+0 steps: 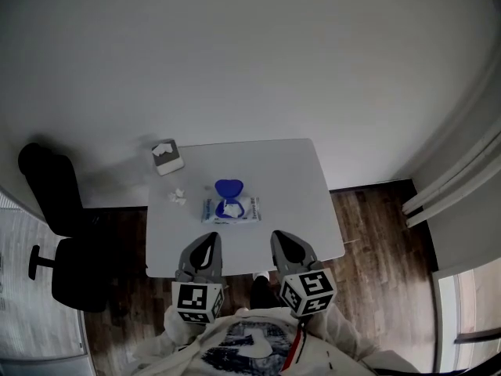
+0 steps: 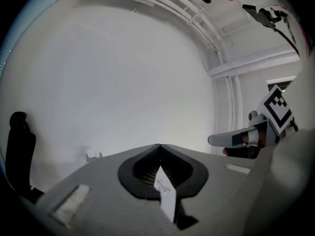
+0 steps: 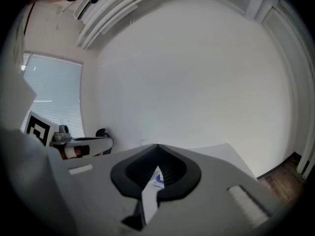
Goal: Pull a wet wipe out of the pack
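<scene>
White table point(image 1: 291, 180) bearing a wet wipe pack point(image 1: 246, 211)
Blue lid point(image 1: 228, 187) flipped open, a wipe point(image 1: 229, 207) showing at its opening; left gripper point(image 1: 207, 241) and right gripper point(image 1: 283, 240) both closed, empty

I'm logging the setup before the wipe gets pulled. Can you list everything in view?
Table: one, white, near the far wall.
Wet wipe pack: one, white with blue lid open, mid-table.
Crumpled scrap: one, white, left of the pack.
Small box: one, grey-white, table's far left corner.
Office chair: one, black, left of the table.
Left gripper, right gripper: one each, grey, shut, empty, over the near table edge.
</scene>
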`<state>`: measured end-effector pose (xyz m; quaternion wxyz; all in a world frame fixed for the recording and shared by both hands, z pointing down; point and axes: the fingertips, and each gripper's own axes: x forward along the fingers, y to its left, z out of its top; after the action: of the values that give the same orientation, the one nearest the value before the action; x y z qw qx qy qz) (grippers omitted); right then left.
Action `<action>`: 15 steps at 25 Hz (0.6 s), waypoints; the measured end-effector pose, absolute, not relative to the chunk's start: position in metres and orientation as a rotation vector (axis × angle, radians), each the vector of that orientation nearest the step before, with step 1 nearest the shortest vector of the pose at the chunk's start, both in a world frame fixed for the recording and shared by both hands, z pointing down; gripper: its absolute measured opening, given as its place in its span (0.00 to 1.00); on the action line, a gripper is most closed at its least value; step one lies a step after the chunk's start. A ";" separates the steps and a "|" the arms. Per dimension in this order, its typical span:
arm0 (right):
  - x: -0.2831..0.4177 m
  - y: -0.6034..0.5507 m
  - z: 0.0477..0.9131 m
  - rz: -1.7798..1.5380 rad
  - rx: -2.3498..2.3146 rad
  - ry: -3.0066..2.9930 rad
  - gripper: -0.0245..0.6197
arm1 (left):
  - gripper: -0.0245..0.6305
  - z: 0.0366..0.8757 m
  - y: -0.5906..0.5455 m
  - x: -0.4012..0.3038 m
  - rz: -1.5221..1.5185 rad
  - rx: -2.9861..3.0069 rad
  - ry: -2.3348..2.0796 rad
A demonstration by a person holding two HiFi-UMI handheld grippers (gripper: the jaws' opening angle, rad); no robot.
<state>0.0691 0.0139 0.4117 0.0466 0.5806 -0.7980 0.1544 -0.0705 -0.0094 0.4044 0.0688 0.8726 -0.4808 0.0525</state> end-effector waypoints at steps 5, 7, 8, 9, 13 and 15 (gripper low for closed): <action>0.075 -0.005 0.422 0.530 1.746 -2.434 0.05 | 0.04 0.411 -0.025 -0.061 0.190 2.615 -1.440; 0.076 -0.011 0.430 0.556 1.727 -2.430 0.05 | 0.04 0.418 -0.034 -0.059 0.213 2.597 -1.446; 0.078 -0.015 0.434 0.568 1.721 -2.427 0.05 | 0.04 0.422 -0.038 -0.057 0.222 2.589 -1.445; 0.081 -0.019 0.437 0.579 1.716 -2.423 0.05 | 0.04 0.425 -0.042 -0.054 0.230 2.582 -1.440; 0.092 -0.042 0.449 0.612 1.699 -2.410 0.05 | 0.04 0.436 -0.059 -0.046 0.252 2.553 -1.438; 0.097 -0.055 0.453 0.624 1.689 -2.408 0.05 | 0.04 0.442 -0.070 -0.043 0.269 2.534 -1.441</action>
<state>0.0975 -0.0546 0.4530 0.0670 0.5605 -0.7990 0.2072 -0.0425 -0.0700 0.4418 0.1071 0.8606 -0.4894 0.0914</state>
